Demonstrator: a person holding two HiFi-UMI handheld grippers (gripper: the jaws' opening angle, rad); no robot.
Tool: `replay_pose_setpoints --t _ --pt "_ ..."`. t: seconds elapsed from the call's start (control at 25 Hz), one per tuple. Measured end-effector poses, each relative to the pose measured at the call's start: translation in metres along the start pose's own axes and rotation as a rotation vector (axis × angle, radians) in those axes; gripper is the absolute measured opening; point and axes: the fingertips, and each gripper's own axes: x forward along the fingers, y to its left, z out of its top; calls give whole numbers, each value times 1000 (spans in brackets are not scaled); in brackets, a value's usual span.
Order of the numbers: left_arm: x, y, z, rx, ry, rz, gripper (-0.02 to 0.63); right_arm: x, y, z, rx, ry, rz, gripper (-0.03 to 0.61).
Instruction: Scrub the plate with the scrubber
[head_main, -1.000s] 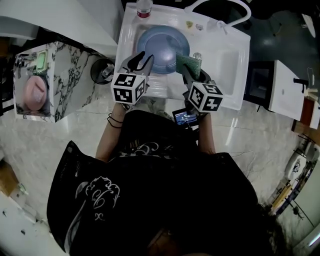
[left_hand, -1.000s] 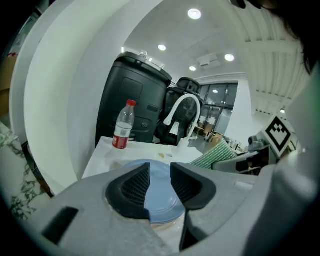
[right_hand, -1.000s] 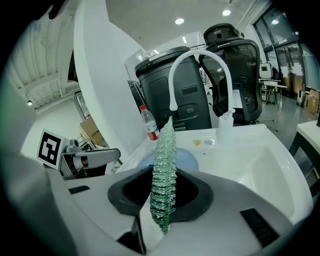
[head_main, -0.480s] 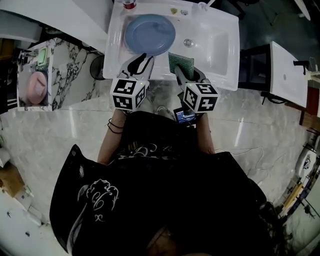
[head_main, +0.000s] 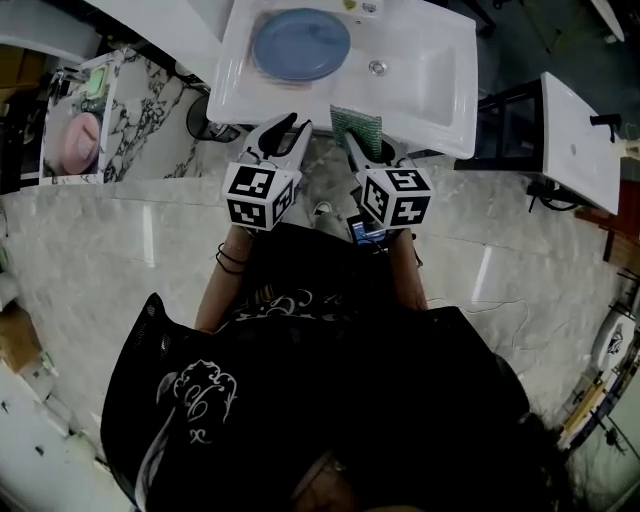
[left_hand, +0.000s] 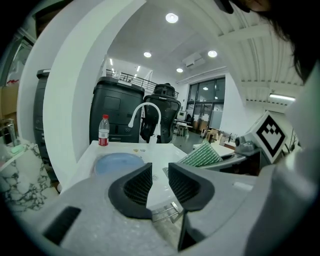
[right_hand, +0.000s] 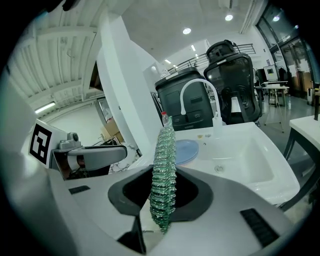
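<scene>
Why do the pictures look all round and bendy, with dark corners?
Head view: the wide lens bows the edges of the sink, and the scene is dim. Left gripper view: black corners, ceiling lamps glare, the close fingers look huge. Right gripper view: same black rim, the scrubber looms large.

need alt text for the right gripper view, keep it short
The right gripper is shut on a green scrubber, which stands on edge between its jaws. Beyond it, a blue plate lies flat on the left part of a white sink, not touched by the scrubber.
</scene>
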Motion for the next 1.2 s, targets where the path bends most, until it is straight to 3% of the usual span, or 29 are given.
replay_pose_setpoints --t 0.44,1.2 --pt "-35 3 5 30 -27 23 112 -3 42 0 -57 -16 46 95" --pt "-125 79 -8 94 -4 -86 112 37 165 -8 -46 -62 -8 95"
